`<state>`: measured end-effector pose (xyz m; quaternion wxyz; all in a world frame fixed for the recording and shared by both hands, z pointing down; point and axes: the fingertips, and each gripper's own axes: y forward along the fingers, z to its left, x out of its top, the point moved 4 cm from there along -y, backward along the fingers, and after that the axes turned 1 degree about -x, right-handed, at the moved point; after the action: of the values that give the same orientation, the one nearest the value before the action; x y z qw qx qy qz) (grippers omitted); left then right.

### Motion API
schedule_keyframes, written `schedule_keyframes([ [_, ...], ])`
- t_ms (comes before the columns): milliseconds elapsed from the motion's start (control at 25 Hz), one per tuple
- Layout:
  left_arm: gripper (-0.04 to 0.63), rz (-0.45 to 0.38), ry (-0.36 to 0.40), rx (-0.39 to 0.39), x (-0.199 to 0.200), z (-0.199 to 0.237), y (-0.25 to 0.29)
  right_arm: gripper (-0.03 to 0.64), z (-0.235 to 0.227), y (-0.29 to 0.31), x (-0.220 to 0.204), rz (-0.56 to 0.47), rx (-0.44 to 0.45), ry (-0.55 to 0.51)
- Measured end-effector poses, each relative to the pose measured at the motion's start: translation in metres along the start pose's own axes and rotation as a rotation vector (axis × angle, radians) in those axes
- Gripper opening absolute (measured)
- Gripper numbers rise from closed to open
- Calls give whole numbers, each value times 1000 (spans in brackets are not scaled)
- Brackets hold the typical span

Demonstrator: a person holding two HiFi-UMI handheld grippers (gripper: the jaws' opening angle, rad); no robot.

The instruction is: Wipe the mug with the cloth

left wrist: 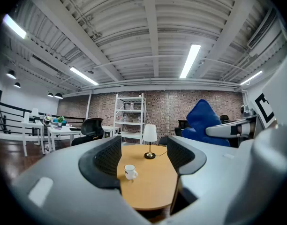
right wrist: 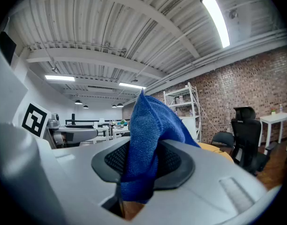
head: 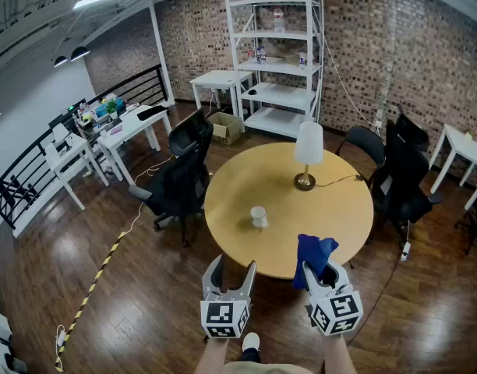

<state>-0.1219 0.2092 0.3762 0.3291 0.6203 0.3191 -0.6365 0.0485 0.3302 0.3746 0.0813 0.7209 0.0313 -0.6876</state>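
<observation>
A white mug point(head: 259, 216) stands near the middle of the round wooden table point(head: 340, 216); in the left gripper view the mug point(left wrist: 130, 171) shows well ahead, between the jaws. My left gripper point(head: 230, 273) is open and empty, held level at the table's near edge. To its right, my right gripper point(head: 319, 273) is shut on a blue cloth point(head: 312, 251), whose bunched end sticks up above the jaws. In the right gripper view the blue cloth point(right wrist: 146, 139) is pinched between the black pads and hides most of what lies ahead.
A table lamp point(head: 307, 153) with a white shade stands on the far side of the table, its cord running right. Black office chairs point(head: 180, 179) stand at the table's left and right. White shelving point(head: 277, 61) and white desks line the brick wall behind.
</observation>
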Motion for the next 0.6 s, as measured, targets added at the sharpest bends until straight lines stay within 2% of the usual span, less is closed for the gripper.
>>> schedule_keyframes([
  [280, 284, 29, -5, -63, -1, 55, 59, 130, 8, 83, 4, 20, -39, 40],
  [400, 278, 42, -36, -56, -15, 71, 74, 130, 12, 105, -6, 46, -31, 37],
  [600, 278, 130, -40, -75, -45, 75, 111, 130, -11, 130, -21, 102, -39, 66],
])
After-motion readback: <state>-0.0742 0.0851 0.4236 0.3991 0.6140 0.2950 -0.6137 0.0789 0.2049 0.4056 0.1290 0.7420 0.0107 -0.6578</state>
